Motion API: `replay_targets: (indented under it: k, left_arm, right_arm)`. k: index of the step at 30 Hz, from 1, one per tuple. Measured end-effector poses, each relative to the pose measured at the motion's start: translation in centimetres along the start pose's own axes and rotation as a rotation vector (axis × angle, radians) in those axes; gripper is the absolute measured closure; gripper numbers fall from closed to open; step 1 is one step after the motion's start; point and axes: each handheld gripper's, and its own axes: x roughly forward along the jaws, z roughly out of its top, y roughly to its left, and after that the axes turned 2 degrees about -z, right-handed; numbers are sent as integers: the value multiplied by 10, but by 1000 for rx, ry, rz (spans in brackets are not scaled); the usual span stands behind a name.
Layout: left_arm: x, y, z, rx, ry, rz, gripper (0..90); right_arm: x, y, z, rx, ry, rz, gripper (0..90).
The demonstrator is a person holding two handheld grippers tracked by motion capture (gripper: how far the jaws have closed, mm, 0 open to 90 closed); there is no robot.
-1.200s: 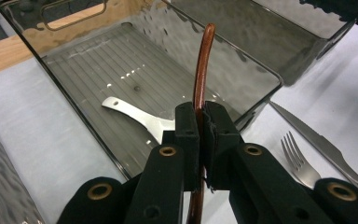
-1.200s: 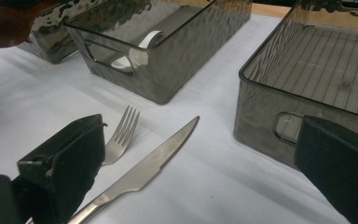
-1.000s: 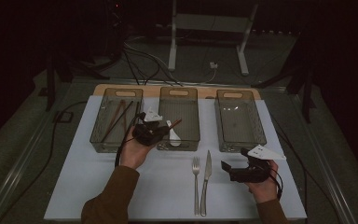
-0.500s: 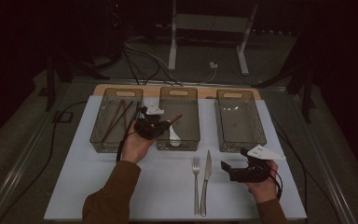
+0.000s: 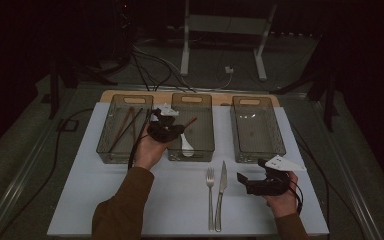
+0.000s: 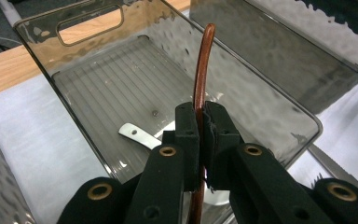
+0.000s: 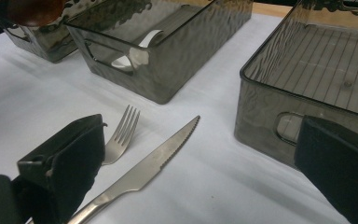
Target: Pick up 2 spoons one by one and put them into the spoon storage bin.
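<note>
My left gripper hangs over the near-left part of the middle bin, and its jaws are shut on a thin reddish-brown stick. The stick points up and to the right over the bin. A white spoon lies on the bin floor below it. My right gripper rests low at the front right, open with nothing between its jaws. It faces a steel fork and knife lying side by side on the white mat.
Three clear grey bins stand in a row. The left bin holds dark chopsticks; the right bin has nothing in it. The fork and knife lie near the mat's front edge. Cables trail behind the table.
My left gripper has moved a little away from the person with the stick, farther over the middle bin. The right gripper has stayed where it was.
</note>
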Motion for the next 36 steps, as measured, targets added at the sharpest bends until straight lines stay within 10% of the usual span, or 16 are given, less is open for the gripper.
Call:
replay_targets:
  k: [36]
  left_arm:
    - [20,8,16,-81,-17,-21,866]
  right_arm:
    - [0,0,0,4,2,4,21]
